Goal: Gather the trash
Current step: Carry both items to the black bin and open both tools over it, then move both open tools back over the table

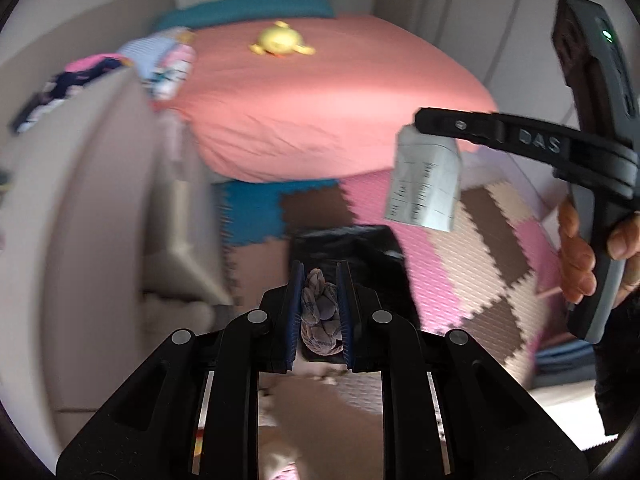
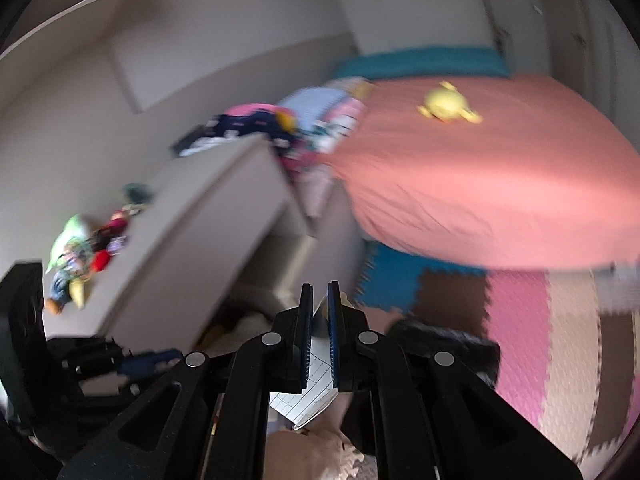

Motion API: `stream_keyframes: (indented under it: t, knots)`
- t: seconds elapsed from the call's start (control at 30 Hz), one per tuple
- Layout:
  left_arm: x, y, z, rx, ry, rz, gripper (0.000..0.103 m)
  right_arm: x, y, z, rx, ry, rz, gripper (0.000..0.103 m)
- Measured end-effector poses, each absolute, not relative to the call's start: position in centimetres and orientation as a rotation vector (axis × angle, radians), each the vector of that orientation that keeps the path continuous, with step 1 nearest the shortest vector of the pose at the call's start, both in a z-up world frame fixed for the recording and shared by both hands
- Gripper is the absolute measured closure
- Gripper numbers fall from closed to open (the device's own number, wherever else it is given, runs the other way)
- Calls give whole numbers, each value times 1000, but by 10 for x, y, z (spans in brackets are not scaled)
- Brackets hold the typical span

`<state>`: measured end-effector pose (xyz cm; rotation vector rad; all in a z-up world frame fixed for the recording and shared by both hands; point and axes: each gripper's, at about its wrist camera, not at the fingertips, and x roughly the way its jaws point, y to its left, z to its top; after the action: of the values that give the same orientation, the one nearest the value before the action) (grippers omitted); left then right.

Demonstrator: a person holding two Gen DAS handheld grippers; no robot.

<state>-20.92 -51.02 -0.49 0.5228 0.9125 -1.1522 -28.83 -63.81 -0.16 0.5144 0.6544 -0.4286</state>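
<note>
My left gripper (image 1: 320,276) is shut on a crumpled wad of checked paper (image 1: 320,316), squeezed between its blue pads. Right under it a black trash bag (image 1: 352,246) lies on the floor mat. My right gripper (image 1: 424,122) reaches in from the upper right, held by a hand (image 1: 576,256), with a folded sheet of gridded paper (image 1: 424,184) hanging from its tips. In the right wrist view that gripper (image 2: 320,286) is shut on the same folded sheet (image 2: 314,398). The black bag (image 2: 452,346) sits just right of it. The left gripper (image 2: 148,358) shows blurred at lower left.
A bed with a salmon sheet (image 1: 320,104) fills the back, with a yellow plush toy (image 1: 278,40) and a teal pillow (image 1: 248,10) on it. A beige cabinet (image 2: 208,216) stands at the left, bearing toys (image 2: 80,252) and clothes (image 2: 248,124). Coloured foam tiles (image 1: 472,264) cover the floor.
</note>
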Motion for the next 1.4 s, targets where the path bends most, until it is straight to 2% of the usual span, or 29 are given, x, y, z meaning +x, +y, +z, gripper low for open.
stream_keyframes:
  t: [0.13,0.17,0.2,0.23,0.27,0.5,0.9,1.2,1.4]
  knots:
    - [-228,-552,-41,510,992,-1232,84,-295,-671,-34,609,727,-465,91]
    - [-230,-558,-49,490,1016,-1267,75,-297,-680,-42,633,745,-500,80]
    - [-232,-565,-59,481,1039,-1274,61,-300,-686,-45,642,756,-532,52]
    - [-232,-567,-65,484,1043,-1247,12,-304,-690,-47,648,755,-573,41]
    - [-233,-569,-70,479,1037,-1219,8,-307,-694,-49,649,742,-601,38]
    - [-221,-557,-82,483,1059,-1178,6,-316,-697,-51,665,725,-626,38]
    - [-163,-477,-27,324,1005,-1001,6,-252,-629,-5,561,680,-400,35]
    - [-116,-365,42,170,884,-738,6,-186,-538,45,429,661,-142,35]
    - [-77,-285,65,102,835,-521,6,-128,-472,60,357,672,25,34]
